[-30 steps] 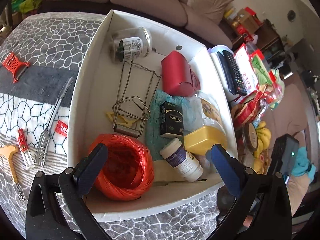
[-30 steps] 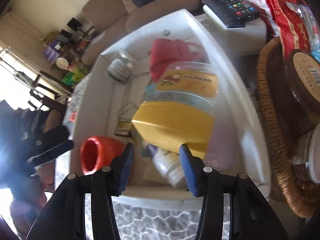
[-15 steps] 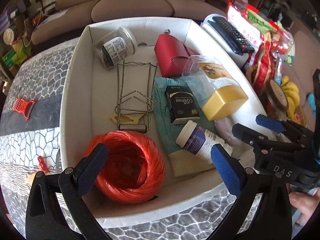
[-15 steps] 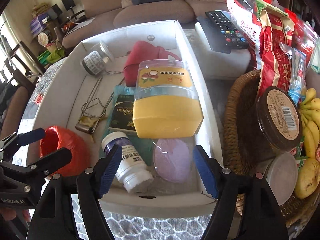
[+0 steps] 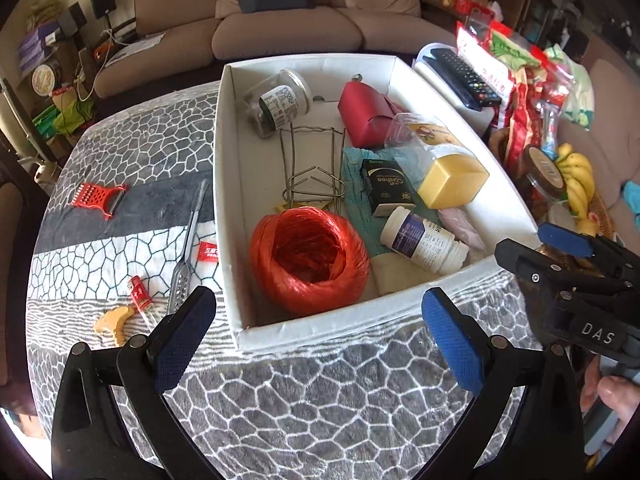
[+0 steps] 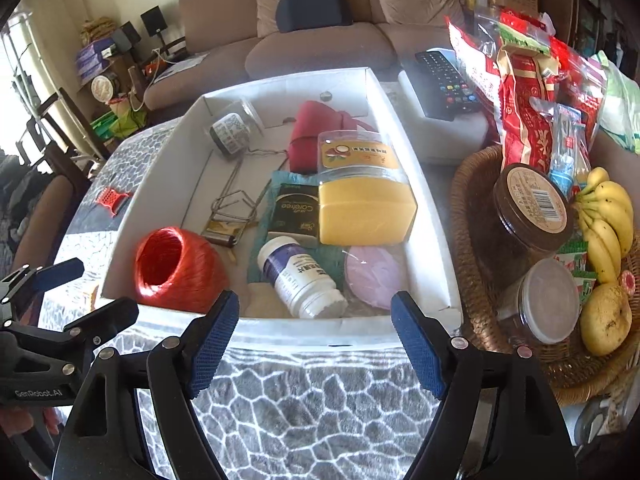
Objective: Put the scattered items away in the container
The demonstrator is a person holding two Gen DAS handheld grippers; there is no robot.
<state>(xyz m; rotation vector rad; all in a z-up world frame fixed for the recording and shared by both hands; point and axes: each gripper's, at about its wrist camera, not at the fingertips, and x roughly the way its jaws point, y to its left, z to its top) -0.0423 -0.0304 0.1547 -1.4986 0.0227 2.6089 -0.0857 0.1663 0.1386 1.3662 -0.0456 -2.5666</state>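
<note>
Since the earlier frames both grippers have drawn back from the white container (image 5: 230, 216) to above the patterned cloth (image 5: 320, 400) at its near edge. The left gripper (image 5: 320, 332) is angled downward, jaws wide apart and empty. The right gripper (image 6: 314, 334) is angled likewise; its jaws have just been opening, with nothing between them. Inside the container: one orange twine ball (image 5: 308, 258), one yellow-lidded jar (image 6: 366, 196), one white pill bottle (image 6: 300, 276). On the cloth to its left: one red grater (image 5: 98, 198), one metal tool (image 5: 188, 248).
</note>
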